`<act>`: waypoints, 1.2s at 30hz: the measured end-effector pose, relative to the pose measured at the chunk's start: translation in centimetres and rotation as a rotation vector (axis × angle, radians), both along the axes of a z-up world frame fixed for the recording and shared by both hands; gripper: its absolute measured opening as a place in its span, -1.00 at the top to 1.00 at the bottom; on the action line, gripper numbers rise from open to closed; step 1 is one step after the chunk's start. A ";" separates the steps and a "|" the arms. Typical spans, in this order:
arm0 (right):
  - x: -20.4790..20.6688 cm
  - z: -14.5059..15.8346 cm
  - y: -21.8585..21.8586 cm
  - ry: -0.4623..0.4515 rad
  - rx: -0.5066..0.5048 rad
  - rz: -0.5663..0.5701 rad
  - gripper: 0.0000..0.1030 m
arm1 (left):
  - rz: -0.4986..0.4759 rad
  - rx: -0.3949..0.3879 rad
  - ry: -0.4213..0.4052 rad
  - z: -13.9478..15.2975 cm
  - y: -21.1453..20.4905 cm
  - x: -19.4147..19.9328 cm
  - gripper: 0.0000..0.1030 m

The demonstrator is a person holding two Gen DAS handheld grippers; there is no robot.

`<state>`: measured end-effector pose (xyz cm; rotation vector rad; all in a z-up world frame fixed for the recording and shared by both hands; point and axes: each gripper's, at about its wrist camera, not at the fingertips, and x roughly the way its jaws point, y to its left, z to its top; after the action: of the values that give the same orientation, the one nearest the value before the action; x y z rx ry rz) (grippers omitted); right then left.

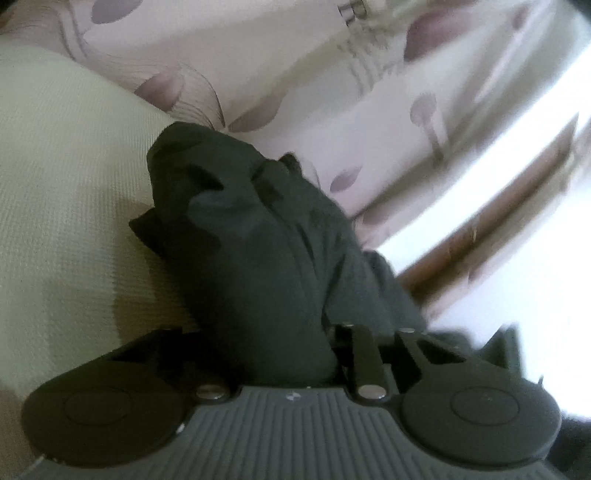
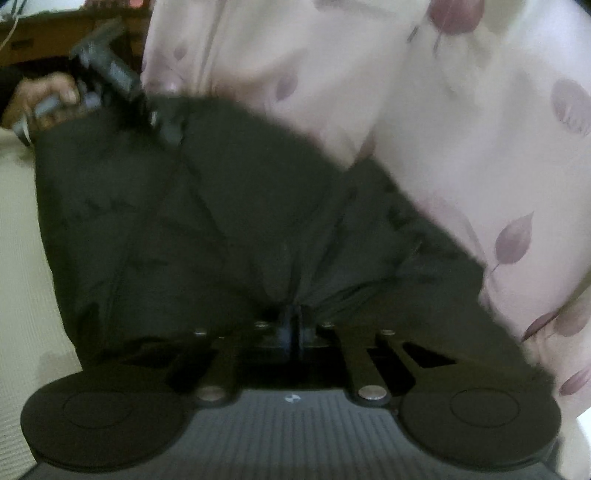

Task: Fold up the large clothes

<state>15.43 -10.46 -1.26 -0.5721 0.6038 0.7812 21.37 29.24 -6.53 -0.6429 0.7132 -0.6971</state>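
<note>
A large dark grey garment point(image 2: 221, 221) is stretched between both grippers over a cream ribbed surface point(image 2: 18, 240). My right gripper point(image 2: 291, 325) is shut on a pinched edge of it; the cloth fans out from the fingers. My left gripper point(image 2: 162, 125) shows at the upper left of the right wrist view, held by a hand and gripping the far edge. In the left wrist view the garment point(image 1: 258, 251) bunches up and drapes over the left gripper point(image 1: 325, 339), hiding its fingertips.
A white curtain with mauve leaf prints point(image 2: 443, 129) hangs close behind the garment and also shows in the left wrist view point(image 1: 295, 74). Brown wooden furniture point(image 2: 55, 33) stands at the far left. A bright window with a brown frame point(image 1: 498, 206) is on the right.
</note>
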 end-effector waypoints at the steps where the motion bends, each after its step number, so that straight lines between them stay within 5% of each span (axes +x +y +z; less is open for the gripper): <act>1: 0.1 -0.4 0.2 0.013 0.029 -0.019 0.96 | 0.023 -0.028 0.009 0.5 -0.1 -0.4 0.54; 5: 1.0 -1.2 -0.1 0.098 0.178 -0.134 0.95 | 0.085 -0.084 0.049 3.6 -1.1 -1.5 0.54; 16: 0.1 0.2 -2.3 0.200 0.403 -0.424 0.93 | 0.139 -0.043 0.086 13.2 -9.3 -1.9 0.54; 23: -3.6 -1.1 -4.4 0.215 0.370 -0.410 0.94 | 0.123 0.002 0.104 15.7 -15.2 -1.3 0.54; 28: -1.8 -1.6 -4.4 0.371 0.505 -0.440 0.95 | 0.058 0.056 0.099 17.1 -21.7 -0.7 0.54; 36: 0.0 -5.0 -7.2 0.733 0.936 -0.464 0.95 | -0.103 0.129 0.153 13.7 -32.5 2.1 0.45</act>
<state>15.40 -17.61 -6.27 0.7326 0.8969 0.7188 23.44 -3.30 7.12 -0.5480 0.9305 -0.6956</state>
